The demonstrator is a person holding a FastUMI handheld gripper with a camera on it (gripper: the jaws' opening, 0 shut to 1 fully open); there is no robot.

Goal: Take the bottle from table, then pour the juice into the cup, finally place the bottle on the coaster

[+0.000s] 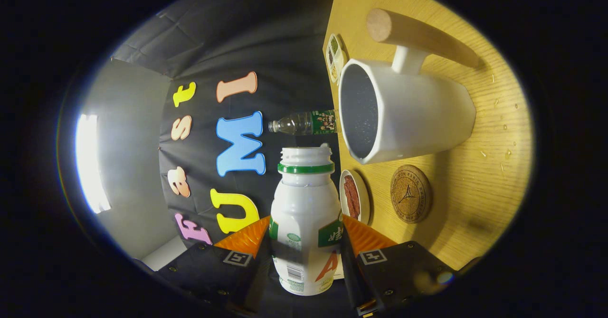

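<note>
Gripper (304, 251) fingers (247, 239) clamp white bottle (304, 223), uncapped, mouth near cup (403, 114) rim; cork coaster (411, 193) on wooden surface (484, 185) beside cup.

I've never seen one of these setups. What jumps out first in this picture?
A white bottle with a green neck ring and no cap sits clamped between the fingers of the hand-held gripper, its open mouth turned toward a big white cup with a wooden handle, just beyond on the wooden table. Beside the cup lies a round cork coaster, with a few droplets on the table near it.
</note>
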